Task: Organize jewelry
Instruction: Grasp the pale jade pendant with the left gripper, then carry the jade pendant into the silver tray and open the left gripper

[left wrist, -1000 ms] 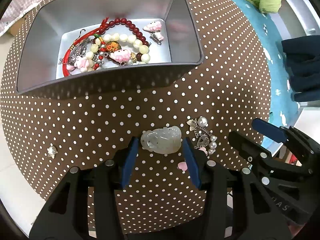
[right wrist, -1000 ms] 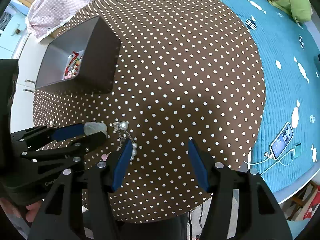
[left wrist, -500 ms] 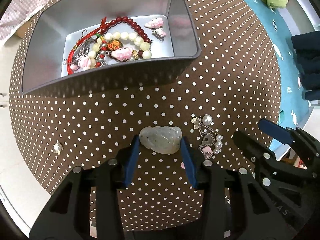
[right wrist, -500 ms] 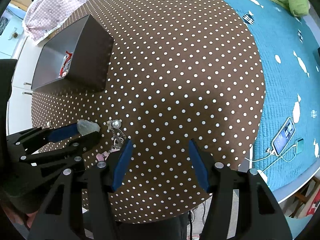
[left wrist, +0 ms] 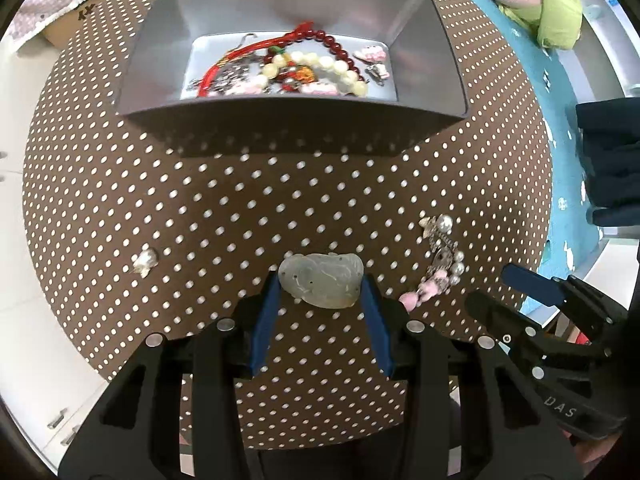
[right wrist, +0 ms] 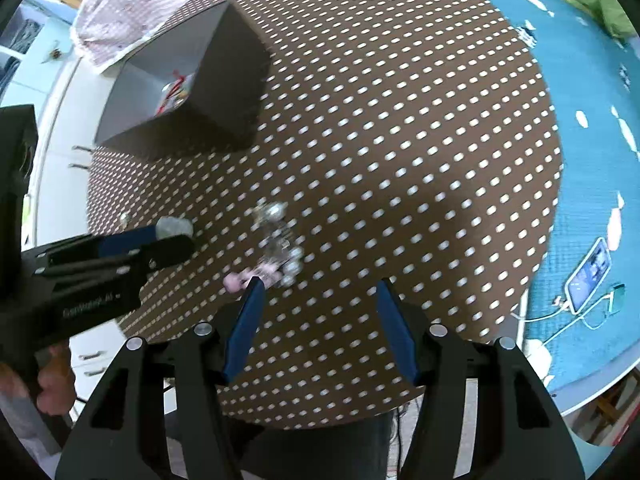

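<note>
Beside left gripper (left wrist: 321, 284) gripping jade pendant (left wrist: 321, 279): pearl brooch (left wrist: 442, 256).

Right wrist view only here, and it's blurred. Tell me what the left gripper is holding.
Observer: The left gripper is shut on a pale green carved pendant, one pad against each end.
Operator: List what's in the box.
Observer: The grey box holds a red bead strand, a cream bead bracelet and pink charms.
Operator: Report anything loose left of the pendant.
Observer: One small silver piece lies on the dotted cloth, apart from the pendant.
</note>
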A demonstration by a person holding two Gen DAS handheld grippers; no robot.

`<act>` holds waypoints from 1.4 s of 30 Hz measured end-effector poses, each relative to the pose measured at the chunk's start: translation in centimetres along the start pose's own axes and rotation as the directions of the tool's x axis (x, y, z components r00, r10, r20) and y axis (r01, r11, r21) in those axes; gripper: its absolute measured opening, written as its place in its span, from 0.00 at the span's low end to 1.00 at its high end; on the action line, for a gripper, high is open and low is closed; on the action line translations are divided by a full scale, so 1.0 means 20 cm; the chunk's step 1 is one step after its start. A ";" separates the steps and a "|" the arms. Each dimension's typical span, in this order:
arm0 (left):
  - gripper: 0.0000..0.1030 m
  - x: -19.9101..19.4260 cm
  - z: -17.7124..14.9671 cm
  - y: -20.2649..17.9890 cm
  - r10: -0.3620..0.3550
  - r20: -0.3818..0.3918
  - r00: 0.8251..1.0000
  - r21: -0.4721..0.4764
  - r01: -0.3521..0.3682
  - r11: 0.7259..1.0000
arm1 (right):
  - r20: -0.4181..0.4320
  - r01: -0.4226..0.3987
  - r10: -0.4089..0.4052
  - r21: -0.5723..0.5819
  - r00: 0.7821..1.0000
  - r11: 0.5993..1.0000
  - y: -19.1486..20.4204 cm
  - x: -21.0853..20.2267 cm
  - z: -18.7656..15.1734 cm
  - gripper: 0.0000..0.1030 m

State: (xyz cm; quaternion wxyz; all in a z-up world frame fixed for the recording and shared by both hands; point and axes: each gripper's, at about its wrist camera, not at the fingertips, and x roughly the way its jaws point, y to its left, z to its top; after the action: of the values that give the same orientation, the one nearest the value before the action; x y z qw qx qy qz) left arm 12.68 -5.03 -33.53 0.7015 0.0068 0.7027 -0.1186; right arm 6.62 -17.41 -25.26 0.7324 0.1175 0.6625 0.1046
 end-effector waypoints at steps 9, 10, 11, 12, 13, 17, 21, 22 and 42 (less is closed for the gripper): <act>0.40 -0.09 -0.14 0.17 -0.038 0.045 0.998 -0.045 0.040 0.998 | 0.019 -0.091 0.093 -0.095 0.995 0.991 0.18 0.00 -0.04 0.39; 0.40 -0.11 -0.15 0.20 -0.042 0.060 0.997 -0.058 0.045 0.997 | 0.021 -0.096 0.098 -0.109 0.995 0.989 0.21 0.00 -0.03 0.38; 0.40 -0.12 -0.17 0.23 -0.042 0.071 0.997 -0.068 0.047 0.997 | 0.021 -0.105 0.109 -0.131 0.994 0.986 0.25 0.00 -0.02 0.37; 0.40 -0.14 -0.18 0.27 -0.041 0.085 0.996 -0.082 0.048 0.995 | 0.021 -0.118 0.123 -0.162 0.992 0.980 0.30 0.00 -0.01 0.35; 0.40 -0.15 -0.20 0.30 -0.039 0.096 0.995 -0.094 0.048 0.994 | 0.018 -0.125 0.130 -0.185 0.991 0.975 0.33 0.02 0.01 0.33; 0.40 -0.21 -0.27 0.47 -0.003 0.138 0.990 -0.157 0.025 0.987 | 0.006 -0.152 0.161 -0.299 0.987 0.942 0.53 0.06 0.05 0.28; 0.40 -0.25 -0.34 0.62 0.015 0.164 0.986 -0.239 0.025 0.971 | -0.021 -0.174 0.181 -0.401 0.983 0.899 0.73 0.15 0.12 0.25; 0.40 -0.26 -0.35 0.66 0.020 0.173 0.985 -0.261 0.026 0.965 | -0.029 -0.180 0.185 -0.419 0.982 0.890 0.77 0.17 0.12 0.25; 0.40 -0.35 -0.35 0.89 0.068 0.185 0.980 -0.391 0.010 0.920 | -0.113 -0.163 0.119 -0.573 0.986 0.803 1.06 0.48 0.25 0.09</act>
State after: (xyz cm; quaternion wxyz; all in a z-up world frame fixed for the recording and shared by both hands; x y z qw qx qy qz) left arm 8.93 14.58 -29.56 0.7558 -0.1340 0.6400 0.0343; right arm 12.67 5.60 -27.24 0.6993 -0.0662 0.6142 0.3598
